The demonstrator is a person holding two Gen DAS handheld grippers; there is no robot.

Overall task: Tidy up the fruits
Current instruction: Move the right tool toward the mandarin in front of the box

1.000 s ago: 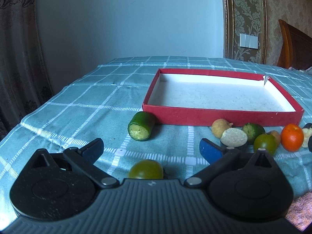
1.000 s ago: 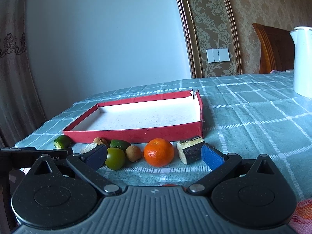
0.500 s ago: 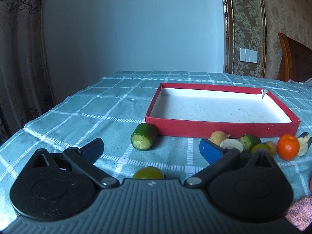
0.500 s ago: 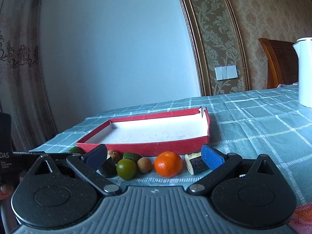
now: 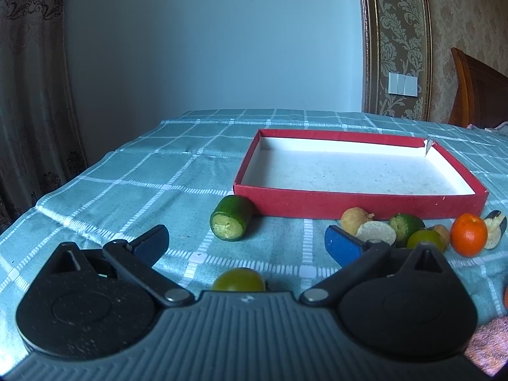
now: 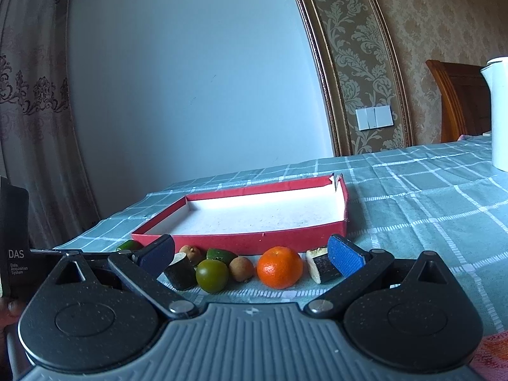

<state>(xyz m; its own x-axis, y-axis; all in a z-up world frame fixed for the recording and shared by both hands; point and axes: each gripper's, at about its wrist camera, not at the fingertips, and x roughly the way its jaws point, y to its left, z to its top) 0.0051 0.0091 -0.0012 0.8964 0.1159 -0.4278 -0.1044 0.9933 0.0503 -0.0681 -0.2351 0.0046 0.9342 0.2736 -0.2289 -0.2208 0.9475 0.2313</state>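
A shallow red tray (image 5: 358, 201) (image 6: 241, 239) with a white floor lies empty on the checked cloth. In front of it sits a row of produce: a cut cucumber piece (image 5: 231, 222), a tan longan (image 5: 353, 219), a green round fruit (image 5: 425, 238) (image 6: 212, 275), an orange mandarin (image 5: 469, 234) (image 6: 279, 266) and a dark eggplant chunk (image 6: 320, 265). My left gripper (image 5: 246, 243) is open, with a green fruit (image 5: 238, 280) low between its fingers, close to the body. My right gripper (image 6: 250, 252) is open, facing the mandarin.
A white kettle (image 6: 498, 112) stands at the far right of the table. A wooden headboard (image 5: 479, 95) rises behind the table. A curtain (image 5: 31, 95) hangs past the table's left edge. The left gripper's black body (image 6: 14, 238) shows at the right view's left edge.
Both grippers have tilted up and drawn back a little, so the tray and fruit sit lower and smaller in each view. Both stay open; no fruit has moved.
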